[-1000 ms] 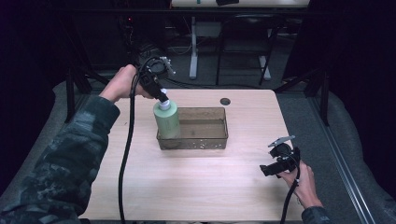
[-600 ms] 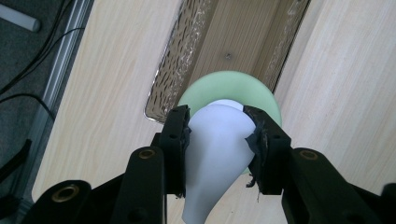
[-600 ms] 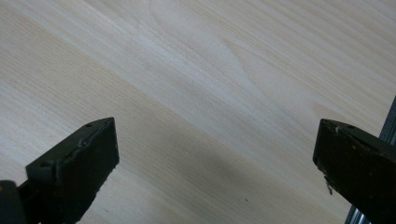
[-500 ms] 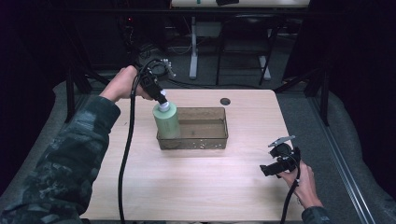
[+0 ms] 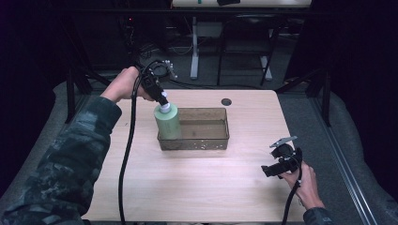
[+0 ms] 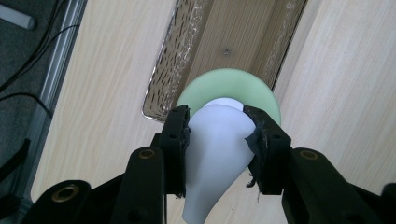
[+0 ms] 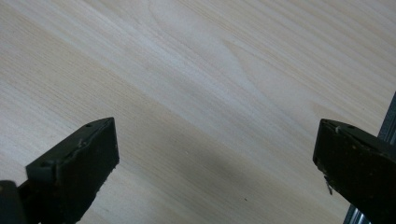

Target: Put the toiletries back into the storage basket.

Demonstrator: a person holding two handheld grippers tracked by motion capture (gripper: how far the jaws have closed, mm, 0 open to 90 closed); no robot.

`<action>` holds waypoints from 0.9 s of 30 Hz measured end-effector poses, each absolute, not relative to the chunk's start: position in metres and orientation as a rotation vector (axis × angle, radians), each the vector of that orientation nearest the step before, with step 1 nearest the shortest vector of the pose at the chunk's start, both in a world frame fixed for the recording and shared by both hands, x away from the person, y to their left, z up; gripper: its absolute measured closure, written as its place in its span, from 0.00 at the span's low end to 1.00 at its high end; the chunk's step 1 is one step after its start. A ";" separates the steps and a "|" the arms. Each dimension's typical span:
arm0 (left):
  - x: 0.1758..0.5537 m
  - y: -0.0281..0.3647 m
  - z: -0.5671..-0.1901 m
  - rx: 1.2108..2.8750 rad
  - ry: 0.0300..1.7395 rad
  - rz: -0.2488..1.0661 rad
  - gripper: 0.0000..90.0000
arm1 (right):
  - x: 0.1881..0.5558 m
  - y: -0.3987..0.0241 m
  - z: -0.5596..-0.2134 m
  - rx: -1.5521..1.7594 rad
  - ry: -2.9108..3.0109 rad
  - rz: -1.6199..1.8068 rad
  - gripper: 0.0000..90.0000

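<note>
A pale green bottle with a white top stands upright at the left end of a clear rectangular tray, its base apparently inside the tray. My left gripper comes down from the upper left and is shut on the white top. In the left gripper view the green shoulder shows beyond the jaws of that gripper, above the tray. My right gripper rests low near the table's front right corner, open with nothing between its fingers. In its own view the right gripper looks at bare wood.
The left gripper's black cable trails across the table's left side to the front edge. A small dark round hole sits in the tabletop behind the tray. The table's right edge lies close to the right gripper.
</note>
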State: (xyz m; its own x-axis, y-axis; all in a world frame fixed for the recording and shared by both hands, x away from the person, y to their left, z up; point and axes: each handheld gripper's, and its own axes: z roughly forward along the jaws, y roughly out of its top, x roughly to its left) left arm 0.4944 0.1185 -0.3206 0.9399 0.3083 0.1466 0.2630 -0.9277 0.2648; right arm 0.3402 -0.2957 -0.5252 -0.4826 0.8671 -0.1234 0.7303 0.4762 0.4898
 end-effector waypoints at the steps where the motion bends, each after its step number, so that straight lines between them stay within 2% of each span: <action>1: 0.494 0.119 -0.321 2.855 0.424 0.273 0.70 | 0.340 -0.296 -0.525 1.342 2.372 0.535 0.00; 14: 0.496 0.119 -0.322 2.829 0.441 0.267 0.69 | 0.340 -0.295 -0.525 1.342 2.372 0.536 0.00; 27: 0.496 0.117 -0.322 2.859 0.369 0.284 0.70 | 0.340 -0.295 -0.525 1.341 2.374 0.536 0.00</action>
